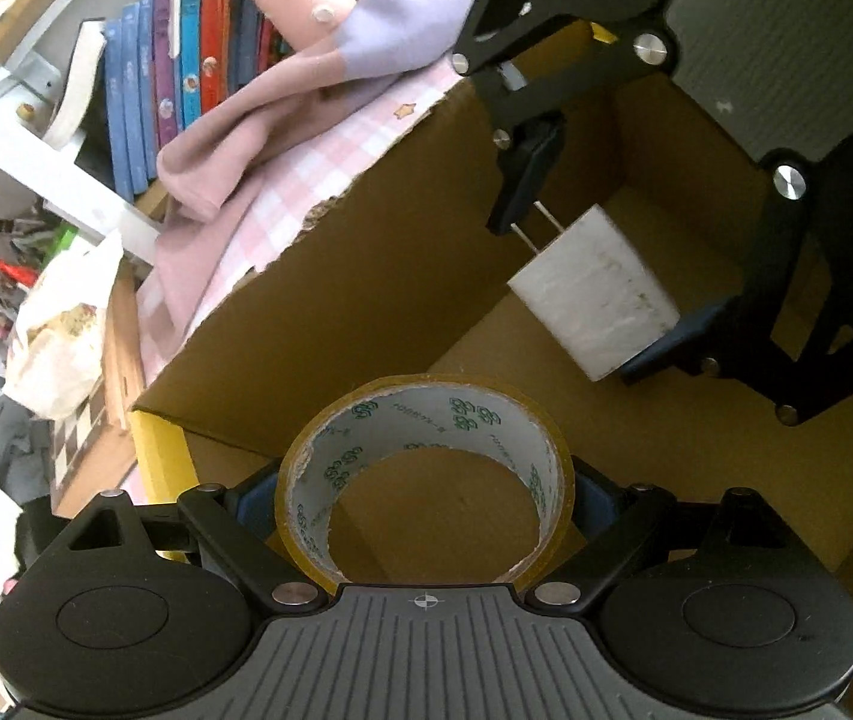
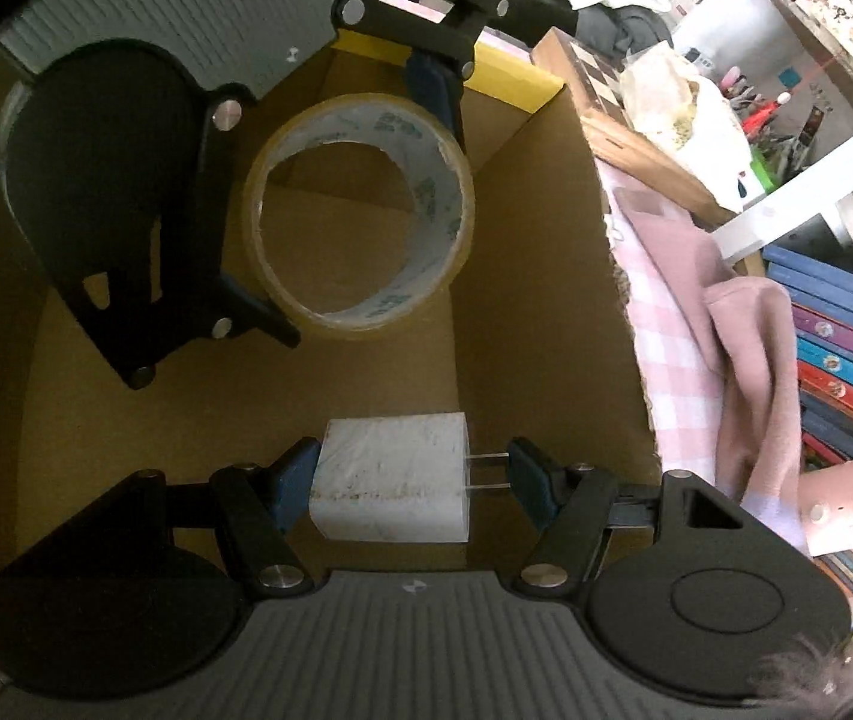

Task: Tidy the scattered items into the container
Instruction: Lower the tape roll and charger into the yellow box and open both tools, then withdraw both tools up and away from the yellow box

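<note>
The left gripper (image 1: 425, 495) was clamped on a roll of tape (image 1: 425, 474), one blue pad pressing each outer side of the roll, with the roll's open centre facing the camera. The jaws stood wide to span the roll. The right gripper (image 2: 411, 477) was clamped on a white plug adapter (image 2: 390, 477): the left pad (image 2: 294, 483) pressed the flat end of the body and the right pad met the tips of the two metal prongs (image 2: 486, 471).

Both grippers pointed steeply downward into the cardboard box (image 1: 318, 300), facing each other from opposite sides, so that each appeared in the other's view. Tape and adapter hung inside the box opening, above its brown floor; neither touched the floor or the walls.

Outside the box, a pink checked cloth (image 1: 306, 174) lay against one wall, with a pink garment (image 2: 750, 360) on it. A row of books (image 1: 186, 78) stood on a shelf behind them.
</note>
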Tool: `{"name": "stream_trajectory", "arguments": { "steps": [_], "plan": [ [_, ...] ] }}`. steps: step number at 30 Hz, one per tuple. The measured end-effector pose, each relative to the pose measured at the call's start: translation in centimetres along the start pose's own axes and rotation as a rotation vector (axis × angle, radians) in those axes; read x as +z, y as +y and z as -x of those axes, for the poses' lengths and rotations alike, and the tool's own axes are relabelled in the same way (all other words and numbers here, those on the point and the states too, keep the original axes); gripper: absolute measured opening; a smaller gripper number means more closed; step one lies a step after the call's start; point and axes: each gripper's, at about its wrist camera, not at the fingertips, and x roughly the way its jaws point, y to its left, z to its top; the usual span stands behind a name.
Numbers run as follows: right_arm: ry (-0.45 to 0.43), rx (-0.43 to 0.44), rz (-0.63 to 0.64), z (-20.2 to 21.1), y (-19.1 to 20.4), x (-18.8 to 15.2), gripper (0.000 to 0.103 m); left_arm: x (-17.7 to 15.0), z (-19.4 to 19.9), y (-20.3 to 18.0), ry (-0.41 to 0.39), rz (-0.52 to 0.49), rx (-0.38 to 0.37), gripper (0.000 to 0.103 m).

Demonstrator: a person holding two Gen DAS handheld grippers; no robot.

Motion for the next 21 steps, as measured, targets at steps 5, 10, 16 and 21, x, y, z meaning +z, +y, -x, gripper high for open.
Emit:
{"name": "stream_trajectory", "arguments": {
  "steps": [5,10,16,21],
  "plan": [
    [-0.013,0.016,0.020,0.2,0.2,0.0,0.066,0.0,-0.1,-0.6,0.018,-0.024,0.001,0.094],
    [-0.041,-0.020,0.014,0.5,0.1,-0.2,0.074,0.2,0.3,-0.8,0.016,-0.017,0.011,0.095],
    [-0.128,-0.075,-0.043,3.5,-0.9,0.0,0.080,1.0,3.4,-0.6,-0.085,0.010,0.064,0.099],
    [-0.213,-0.109,-0.182,7.3,-2.3,-0.4,0.083,1.1,6.8,-0.6,-0.167,0.051,0.138,0.101]
  ]
}}
